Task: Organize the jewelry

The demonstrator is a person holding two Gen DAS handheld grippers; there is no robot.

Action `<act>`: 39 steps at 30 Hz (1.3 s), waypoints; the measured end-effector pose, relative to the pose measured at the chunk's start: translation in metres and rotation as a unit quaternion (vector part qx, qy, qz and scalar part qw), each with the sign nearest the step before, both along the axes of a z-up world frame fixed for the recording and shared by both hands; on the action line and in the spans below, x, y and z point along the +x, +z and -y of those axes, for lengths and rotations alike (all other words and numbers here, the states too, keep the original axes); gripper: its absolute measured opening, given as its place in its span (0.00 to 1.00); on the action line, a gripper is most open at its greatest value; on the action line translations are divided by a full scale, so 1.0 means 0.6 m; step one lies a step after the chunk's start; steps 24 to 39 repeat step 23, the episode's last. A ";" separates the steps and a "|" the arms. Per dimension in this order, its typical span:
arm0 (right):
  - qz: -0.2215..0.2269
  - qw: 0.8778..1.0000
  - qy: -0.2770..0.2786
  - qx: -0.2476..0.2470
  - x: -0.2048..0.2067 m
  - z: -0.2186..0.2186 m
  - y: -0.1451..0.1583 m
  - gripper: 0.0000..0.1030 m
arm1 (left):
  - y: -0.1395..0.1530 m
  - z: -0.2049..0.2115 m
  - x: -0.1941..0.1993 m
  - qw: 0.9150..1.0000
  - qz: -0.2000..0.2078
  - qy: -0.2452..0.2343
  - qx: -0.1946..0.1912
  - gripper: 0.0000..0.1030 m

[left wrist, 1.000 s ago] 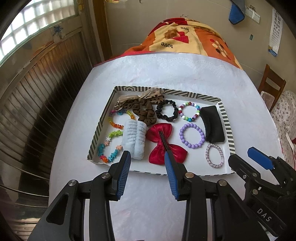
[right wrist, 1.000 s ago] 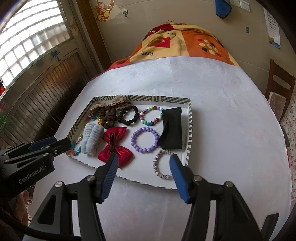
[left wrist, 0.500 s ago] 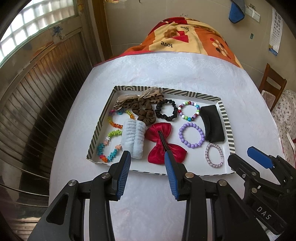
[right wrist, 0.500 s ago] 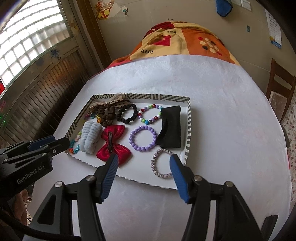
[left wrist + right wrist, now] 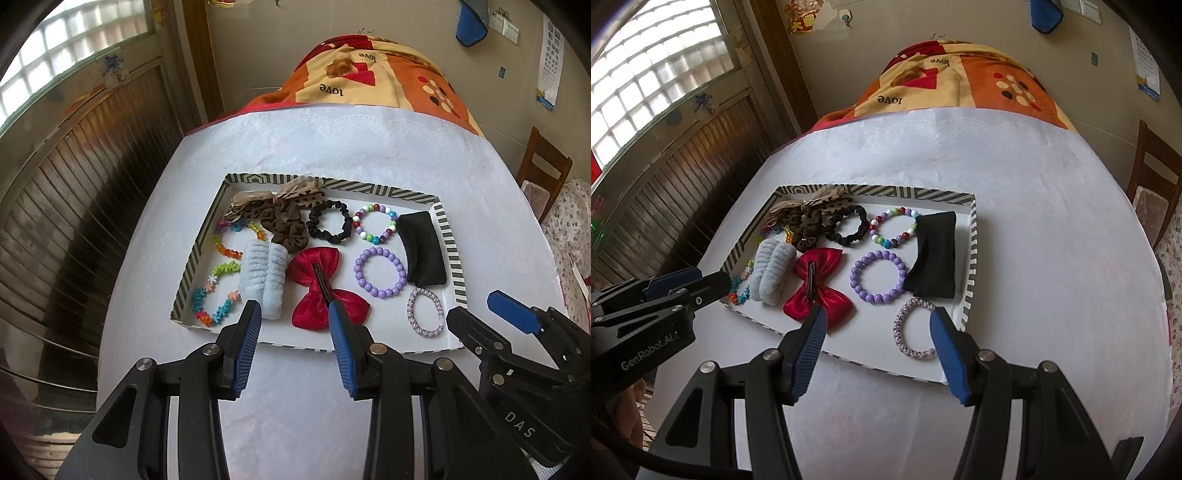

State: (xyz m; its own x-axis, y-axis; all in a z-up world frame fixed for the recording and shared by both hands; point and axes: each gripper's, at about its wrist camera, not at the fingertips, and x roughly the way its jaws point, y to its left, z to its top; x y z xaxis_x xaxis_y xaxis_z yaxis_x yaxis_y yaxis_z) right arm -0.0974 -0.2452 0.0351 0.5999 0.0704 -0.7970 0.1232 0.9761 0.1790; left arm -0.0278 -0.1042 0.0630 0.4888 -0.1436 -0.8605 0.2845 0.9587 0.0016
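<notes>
A striped-rim tray (image 5: 448,240) (image 5: 971,266) on the white table holds jewelry and hair pieces: a red bow clip (image 5: 325,288) (image 5: 818,286), a purple bead bracelet (image 5: 378,273) (image 5: 877,277), a pink woven bracelet (image 5: 424,312) (image 5: 912,330), a multicolour bead bracelet (image 5: 375,223), a black scrunchie (image 5: 330,226), a black pad (image 5: 421,249) (image 5: 934,260) and a pale blue scrunchie (image 5: 264,280). My left gripper (image 5: 293,314) is open and empty at the tray's near edge, by the bow. My right gripper (image 5: 879,319) is open and empty above the tray's near edge, beside the pink bracelet.
A brown scrunchie (image 5: 286,227), a leopard bow (image 5: 273,201) and a colourful flower chain (image 5: 218,291) fill the tray's left side. A patterned blanket (image 5: 369,81) lies at the table's far end. A wooden chair (image 5: 543,173) stands to the right, a wood-panelled wall to the left.
Both grippers have edged slightly forward toward the tray's near edge. Both stay open and empty; nothing in the tray has moved.
</notes>
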 end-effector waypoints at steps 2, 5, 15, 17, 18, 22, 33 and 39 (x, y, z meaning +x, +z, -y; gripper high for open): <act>0.001 1.000 -0.002 -0.001 -0.001 -0.001 0.000 0.59 | -0.001 -0.002 0.000 1.000 -0.001 0.001 0.000 0.18; 0.000 1.000 -0.002 0.000 -0.001 -0.001 0.000 0.59 | -0.001 -0.002 -0.001 1.000 -0.001 -0.001 0.000 0.18; -0.004 1.000 0.005 -0.001 0.003 -0.002 -0.004 0.59 | -0.002 0.002 -0.001 1.000 -0.002 -0.005 0.001 0.18; -0.005 1.000 0.006 -0.001 0.004 -0.002 -0.006 0.60 | -0.002 0.001 -0.001 1.000 0.000 -0.005 0.000 0.18; -0.006 1.000 0.006 -0.002 0.003 -0.001 -0.007 0.60 | -0.002 0.002 -0.001 1.000 0.001 -0.006 -0.001 0.18; -0.006 1.000 0.006 0.000 0.002 0.004 -0.008 0.60 | -0.003 0.003 0.000 1.000 0.003 -0.009 -0.005 0.18; -0.006 1.000 0.006 0.000 0.001 0.006 -0.009 0.60 | -0.004 0.003 0.000 1.000 0.003 -0.009 -0.005 0.18; -0.006 1.000 0.006 0.000 0.001 0.006 -0.009 0.60 | -0.004 0.003 0.000 1.000 0.003 -0.009 -0.005 0.18</act>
